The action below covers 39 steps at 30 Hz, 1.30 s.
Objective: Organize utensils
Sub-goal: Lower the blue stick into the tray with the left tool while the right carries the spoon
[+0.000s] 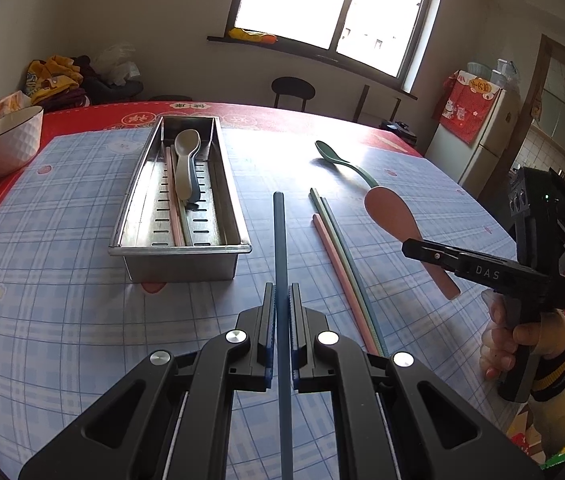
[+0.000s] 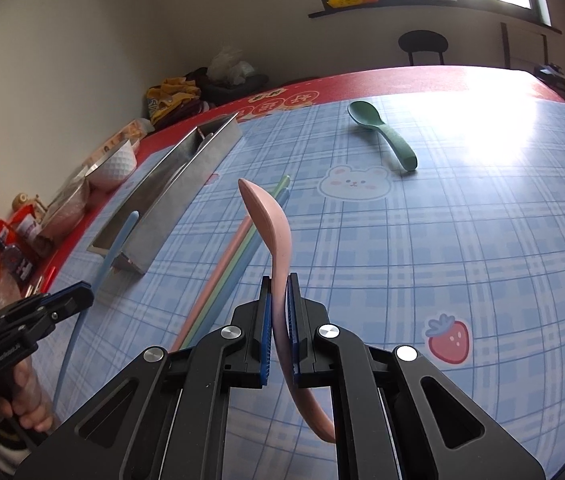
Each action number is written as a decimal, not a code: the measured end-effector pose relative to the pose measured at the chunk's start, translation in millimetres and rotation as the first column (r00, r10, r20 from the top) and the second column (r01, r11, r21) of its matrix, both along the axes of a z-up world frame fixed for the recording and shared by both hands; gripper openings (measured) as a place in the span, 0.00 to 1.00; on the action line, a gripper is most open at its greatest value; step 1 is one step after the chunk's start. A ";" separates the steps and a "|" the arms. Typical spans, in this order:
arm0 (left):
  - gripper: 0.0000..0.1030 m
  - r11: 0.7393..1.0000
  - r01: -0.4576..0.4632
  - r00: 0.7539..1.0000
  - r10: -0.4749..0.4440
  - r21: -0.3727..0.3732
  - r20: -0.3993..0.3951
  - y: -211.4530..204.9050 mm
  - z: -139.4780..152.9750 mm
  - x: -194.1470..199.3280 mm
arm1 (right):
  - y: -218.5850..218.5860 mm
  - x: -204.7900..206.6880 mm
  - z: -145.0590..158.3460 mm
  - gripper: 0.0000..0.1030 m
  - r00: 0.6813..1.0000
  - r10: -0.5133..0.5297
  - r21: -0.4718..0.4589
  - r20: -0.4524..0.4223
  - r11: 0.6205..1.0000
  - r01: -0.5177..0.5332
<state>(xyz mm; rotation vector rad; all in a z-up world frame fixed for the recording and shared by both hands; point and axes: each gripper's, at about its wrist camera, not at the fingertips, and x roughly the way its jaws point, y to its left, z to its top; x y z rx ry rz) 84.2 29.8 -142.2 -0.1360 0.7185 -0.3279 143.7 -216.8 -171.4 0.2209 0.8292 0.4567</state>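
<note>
The left gripper (image 1: 281,300) was clamped on a blue chopstick (image 1: 279,240) near its middle, tip aimed past the steel tray (image 1: 180,246). The right gripper (image 2: 280,292) pinched the handle of a pink spoon (image 2: 268,216), bowl raised above the table (image 2: 442,240). Both pieces looked light, stiff and smooth, so I judged they could swivel in the pads; a hold near the middle seemed safest. More chopsticks (image 1: 338,256) and a green spoon (image 1: 332,154) lay loose beside the tray.
</note>
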 end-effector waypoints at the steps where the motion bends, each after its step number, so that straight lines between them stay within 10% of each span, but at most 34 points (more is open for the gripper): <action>1: 0.06 1.000 -0.005 1.000 0.005 -0.004 0.007 2.6 3.7 0.4 | -1.1 0.0 -0.3 0.07 1.000 0.000 0.008 -0.002 1.000 0.000; 16: 0.06 0.981 -0.194 0.981 0.195 -0.028 0.012 43.5 63.3 110.0 | -9.6 -0.1 -3.6 0.07 1.000 0.015 0.089 -0.020 0.996 -0.013; 27: 0.06 0.956 -0.269 0.940 0.288 0.120 -0.184 47.5 16.1 203.0 | -13.9 1.0 -4.6 0.07 0.999 0.024 0.126 -0.026 0.992 -0.020; 35: 0.07 0.950 -0.257 0.932 0.292 0.179 -0.213 50.2 1.0 208.9 | -13.7 1.8 -5.2 0.07 0.999 0.030 0.134 -0.031 0.991 -0.026; 39: 0.23 0.953 -0.229 0.950 0.263 0.197 -0.170 44.6 8.3 198.0 | -14.9 1.8 -5.1 0.07 0.999 0.024 0.140 -0.029 0.990 -0.020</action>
